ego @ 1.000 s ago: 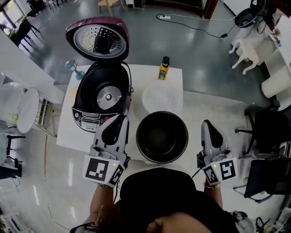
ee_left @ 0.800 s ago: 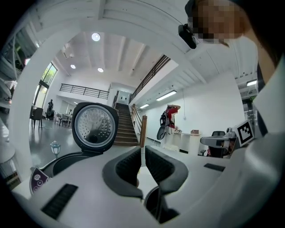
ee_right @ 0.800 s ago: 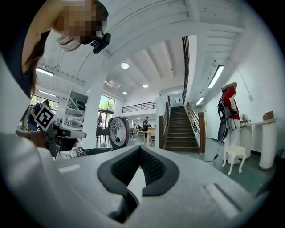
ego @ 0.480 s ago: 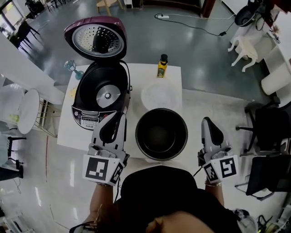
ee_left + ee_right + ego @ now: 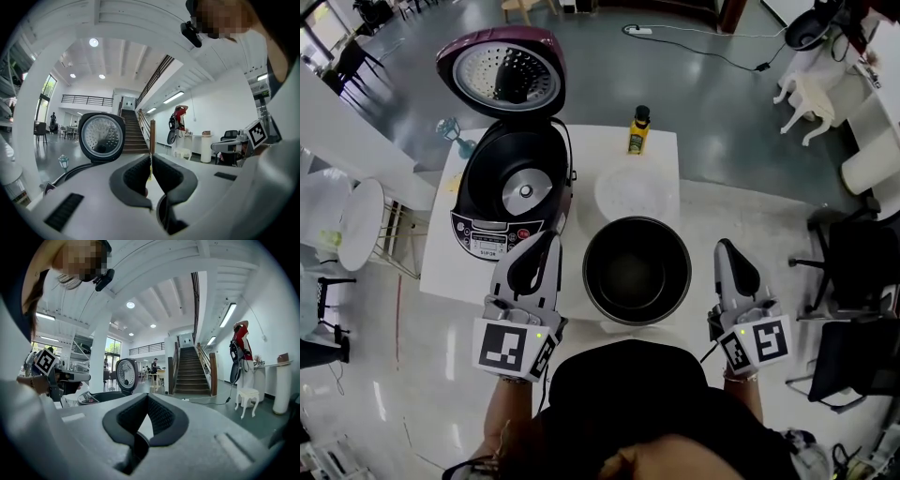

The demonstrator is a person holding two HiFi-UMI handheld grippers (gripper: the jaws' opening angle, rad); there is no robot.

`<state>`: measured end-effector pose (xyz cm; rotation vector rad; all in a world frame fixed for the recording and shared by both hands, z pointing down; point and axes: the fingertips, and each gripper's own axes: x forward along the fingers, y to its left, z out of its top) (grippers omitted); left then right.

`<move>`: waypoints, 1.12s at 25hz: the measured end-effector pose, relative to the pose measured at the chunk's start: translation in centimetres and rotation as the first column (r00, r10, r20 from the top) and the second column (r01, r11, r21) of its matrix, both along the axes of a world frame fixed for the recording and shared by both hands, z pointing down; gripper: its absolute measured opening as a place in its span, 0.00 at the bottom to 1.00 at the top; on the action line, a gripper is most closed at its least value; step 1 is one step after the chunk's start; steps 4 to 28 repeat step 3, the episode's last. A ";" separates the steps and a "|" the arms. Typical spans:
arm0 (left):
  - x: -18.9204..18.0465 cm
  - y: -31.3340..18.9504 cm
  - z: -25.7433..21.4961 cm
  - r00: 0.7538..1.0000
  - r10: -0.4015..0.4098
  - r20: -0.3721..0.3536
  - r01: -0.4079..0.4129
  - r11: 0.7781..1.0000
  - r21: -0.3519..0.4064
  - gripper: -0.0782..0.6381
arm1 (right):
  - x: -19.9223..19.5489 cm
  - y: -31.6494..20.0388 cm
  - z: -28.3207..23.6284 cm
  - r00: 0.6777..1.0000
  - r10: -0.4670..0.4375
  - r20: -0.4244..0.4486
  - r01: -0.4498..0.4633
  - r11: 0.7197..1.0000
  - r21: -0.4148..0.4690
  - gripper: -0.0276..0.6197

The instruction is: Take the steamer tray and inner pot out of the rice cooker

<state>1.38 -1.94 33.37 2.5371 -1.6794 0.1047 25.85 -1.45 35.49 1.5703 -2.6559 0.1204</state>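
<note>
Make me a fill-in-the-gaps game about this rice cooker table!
1. The cooker has its lid standing ____.
2. The black pot sits on the ____, right of the cooker.
3. The steamer tray lies between the pot and the yellow ____.
4. The left gripper and right gripper are both ____ and empty.

Missing words: open; table; bottle; shut.
</note>
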 end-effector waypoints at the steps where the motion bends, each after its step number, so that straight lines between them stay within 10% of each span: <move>1: -0.1 0.1 0.0 1.000 0.000 -0.001 0.000 1.000 0.001 0.13 | -0.1 0.1 0.0 1.000 0.000 0.003 0.000 1.000 0.000 0.05; 28: -0.2 0.2 -0.1 1.000 0.000 -0.003 0.000 1.000 0.002 0.13 | -0.3 0.1 -0.1 1.000 0.001 0.007 -0.001 1.000 0.000 0.05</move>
